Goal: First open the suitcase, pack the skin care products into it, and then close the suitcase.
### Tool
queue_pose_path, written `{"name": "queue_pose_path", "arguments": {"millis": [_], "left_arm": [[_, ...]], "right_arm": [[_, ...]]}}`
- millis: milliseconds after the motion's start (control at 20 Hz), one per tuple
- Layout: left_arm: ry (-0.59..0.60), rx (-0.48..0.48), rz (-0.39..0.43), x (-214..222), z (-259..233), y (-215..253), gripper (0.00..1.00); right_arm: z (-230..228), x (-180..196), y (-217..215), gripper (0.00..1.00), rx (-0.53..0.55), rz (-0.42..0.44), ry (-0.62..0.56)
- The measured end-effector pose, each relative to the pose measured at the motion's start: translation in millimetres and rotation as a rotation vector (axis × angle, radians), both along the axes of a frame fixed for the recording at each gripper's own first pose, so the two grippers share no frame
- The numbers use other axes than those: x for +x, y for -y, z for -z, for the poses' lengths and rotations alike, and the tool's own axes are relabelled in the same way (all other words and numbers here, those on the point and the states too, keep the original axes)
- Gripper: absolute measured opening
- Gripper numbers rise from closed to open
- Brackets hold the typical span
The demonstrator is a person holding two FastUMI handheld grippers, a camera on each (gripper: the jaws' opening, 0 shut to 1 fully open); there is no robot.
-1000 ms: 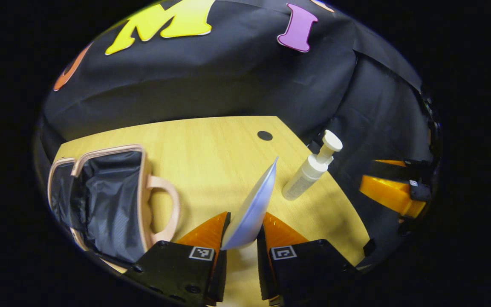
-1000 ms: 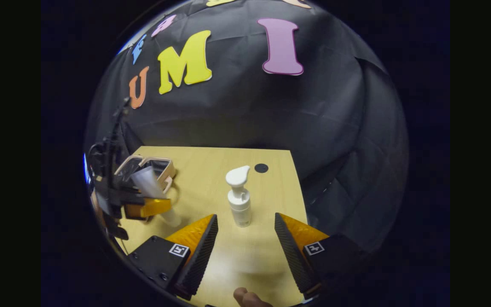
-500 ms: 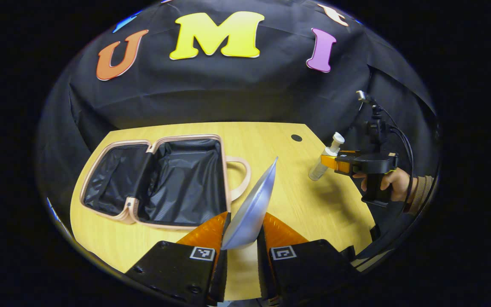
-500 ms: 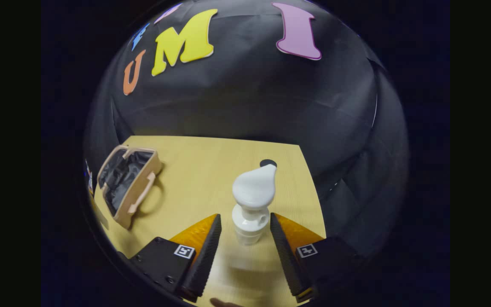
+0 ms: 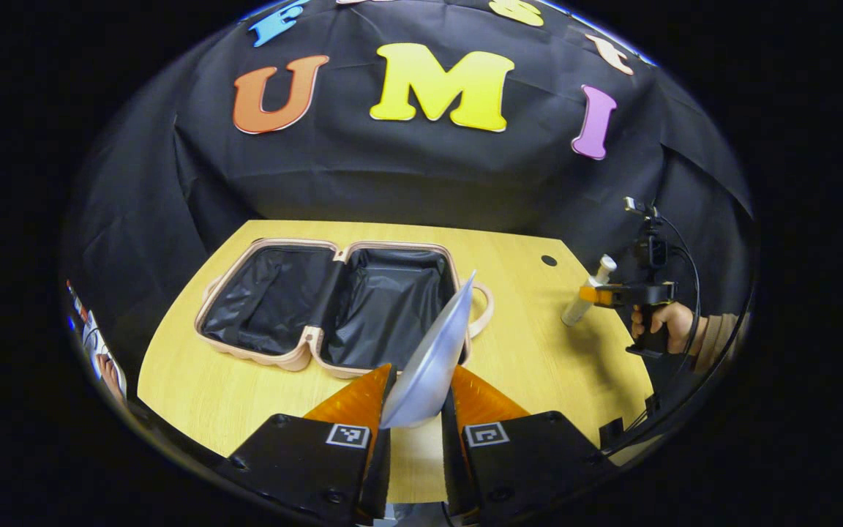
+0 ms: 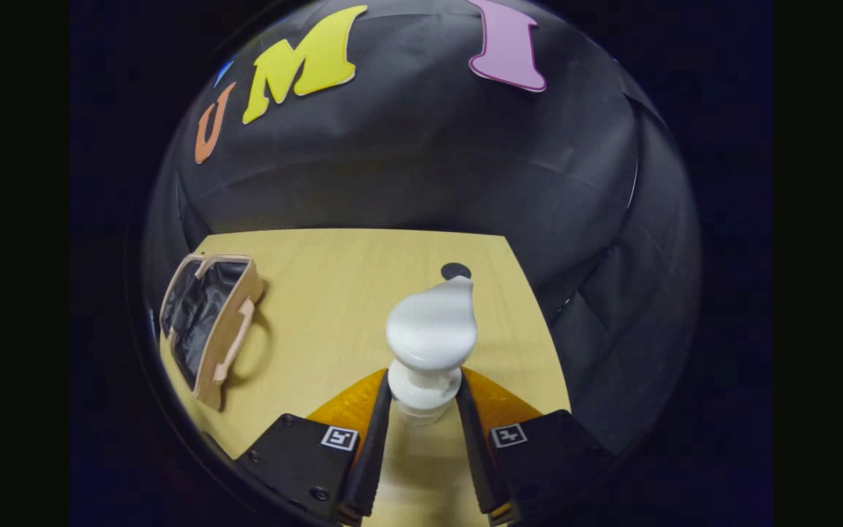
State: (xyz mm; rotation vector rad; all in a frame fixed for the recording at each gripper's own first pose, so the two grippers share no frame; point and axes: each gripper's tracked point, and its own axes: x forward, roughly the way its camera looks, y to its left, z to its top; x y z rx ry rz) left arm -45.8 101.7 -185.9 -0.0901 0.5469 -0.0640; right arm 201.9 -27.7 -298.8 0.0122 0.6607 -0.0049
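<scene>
A pink suitcase [image 5: 297, 358] lies open on the wooden table [image 5: 538, 351], both black-lined halves facing up; it also sits at the left in the right gripper view [image 6: 225, 329]. My left gripper [image 5: 416, 410] is shut on a pale silver-white tube [image 5: 432, 359], held just in front of the suitcase. My right gripper [image 6: 421, 410] is shut on a white pump bottle [image 6: 429, 344] standing near the table's right side. In the left gripper view that bottle [image 5: 588, 300] and the right gripper [image 5: 623, 294] appear at the far right, held by a hand [image 5: 659, 322].
A small dark round hole [image 5: 549, 260] marks the table's far right corner, also visible beyond the pump bottle [image 6: 455, 271]. Black cloth walls close in behind and to the right. Bare tabletop lies between the suitcase and the bottle.
My right gripper's fingers closed onto the pump bottle. My left gripper swung left with the tube, bringing the open suitcase to the middle of its view.
</scene>
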Motion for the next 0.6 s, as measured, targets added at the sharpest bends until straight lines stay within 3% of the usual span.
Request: {"name": "queue_pose_path", "arguments": {"millis": [250, 400, 600], "left_arm": [[-0.012, -0.021, -0.022, 47, 17, -43, 0.33], [-0.05, -0.001, 0.006, 82, 35, -57, 0.33], [-0.106, -0.003, 0.06, 124, 64, -57, 0.38]], "right_arm": [[-35, -51, -58, 0.46, 0.083, -0.025, 0.012], [-59, -80, -93, 0.48, 0.03, -0.104, 0.049], [-104, -113, -125, 0.48, -0.002, -0.133, 0.147]]}}
